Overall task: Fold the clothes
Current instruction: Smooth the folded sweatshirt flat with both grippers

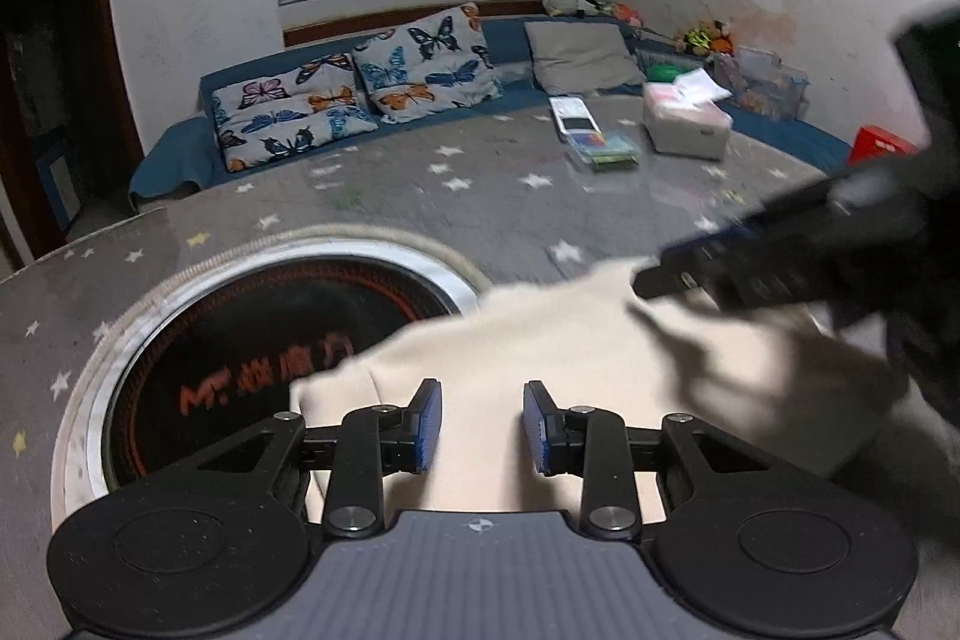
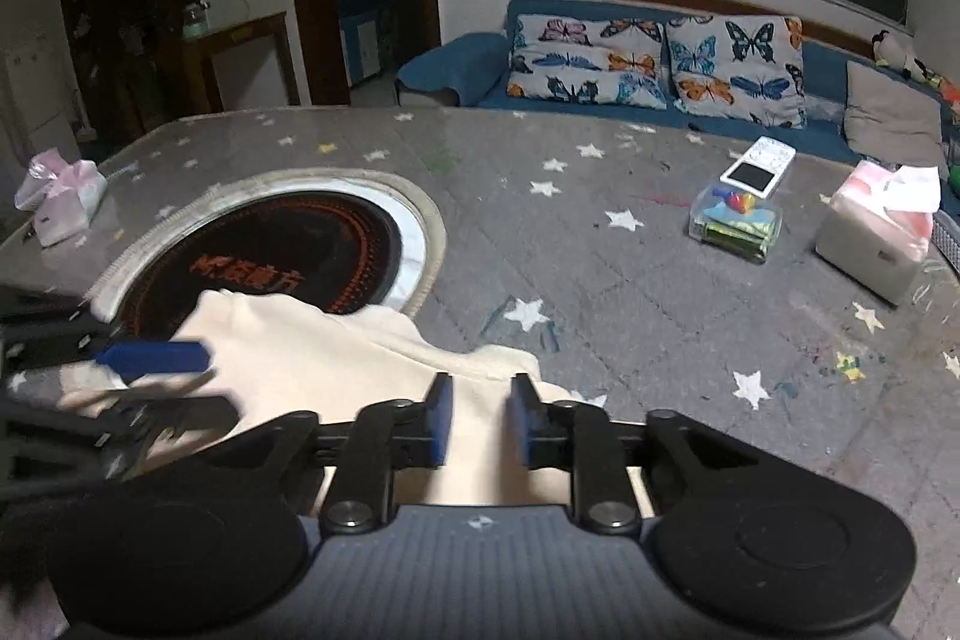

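A cream garment (image 1: 570,352) lies bunched on the grey star-patterned table (image 1: 480,196), partly over the round black cooktop (image 1: 270,340). My left gripper (image 1: 482,425) is open just above the garment, with cloth showing between its blue pads. In the right wrist view the same cream garment (image 2: 312,346) runs under my right gripper (image 2: 480,418), which is open with cloth in the gap. The right gripper (image 1: 678,274) reaches in blurred from the right. The left gripper (image 2: 162,376) comes in from the left over the cloth's edge.
A tissue box (image 2: 876,232), a clear plastic box (image 2: 738,220) and a white device (image 2: 759,169) sit at the table's far right. A pink bag (image 2: 60,196) lies at the far left. A blue sofa with butterfly pillows (image 2: 660,64) stands behind the table.
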### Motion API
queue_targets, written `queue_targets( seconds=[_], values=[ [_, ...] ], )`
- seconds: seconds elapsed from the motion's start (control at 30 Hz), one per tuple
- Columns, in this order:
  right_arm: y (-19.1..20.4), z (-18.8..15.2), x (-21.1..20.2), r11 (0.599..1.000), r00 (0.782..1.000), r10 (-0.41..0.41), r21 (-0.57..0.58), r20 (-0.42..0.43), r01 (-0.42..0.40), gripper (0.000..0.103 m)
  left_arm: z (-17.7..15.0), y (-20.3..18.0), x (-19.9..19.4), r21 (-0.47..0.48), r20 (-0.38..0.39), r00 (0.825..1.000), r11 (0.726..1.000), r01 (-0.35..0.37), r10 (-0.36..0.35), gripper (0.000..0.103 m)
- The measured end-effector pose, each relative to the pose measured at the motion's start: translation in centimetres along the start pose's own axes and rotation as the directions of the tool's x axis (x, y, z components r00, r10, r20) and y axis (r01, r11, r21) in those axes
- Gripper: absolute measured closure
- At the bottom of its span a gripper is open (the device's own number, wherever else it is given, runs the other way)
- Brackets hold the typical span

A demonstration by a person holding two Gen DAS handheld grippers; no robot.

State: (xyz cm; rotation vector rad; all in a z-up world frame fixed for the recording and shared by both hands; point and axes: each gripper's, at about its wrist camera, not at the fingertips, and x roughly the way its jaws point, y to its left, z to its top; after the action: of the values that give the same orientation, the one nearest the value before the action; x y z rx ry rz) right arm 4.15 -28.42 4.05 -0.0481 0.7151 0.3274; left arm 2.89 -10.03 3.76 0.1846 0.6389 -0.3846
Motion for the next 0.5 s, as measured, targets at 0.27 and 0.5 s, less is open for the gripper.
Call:
queue_targets(
  seconds=[0.27, 0.5],
  values=[
    [0.3, -0.2, 0.8, 1.000, 1.000, 0.010, 0.011, -0.011, -0.010, 0.065, 2.2, 1.5, 4.5, -0.068, -0.059, 0.998, 0.997, -0.036, 0.032, 0.070],
    [1.0, -0.4, 0.2, 1.000, 1.000, 0.022, -0.007, -0.009, -0.022, 0.056, 1.7, 2.0, 4.1, -0.093, -0.066, 0.997, 0.995, -0.041, 0.035, 0.070]
  ],
)
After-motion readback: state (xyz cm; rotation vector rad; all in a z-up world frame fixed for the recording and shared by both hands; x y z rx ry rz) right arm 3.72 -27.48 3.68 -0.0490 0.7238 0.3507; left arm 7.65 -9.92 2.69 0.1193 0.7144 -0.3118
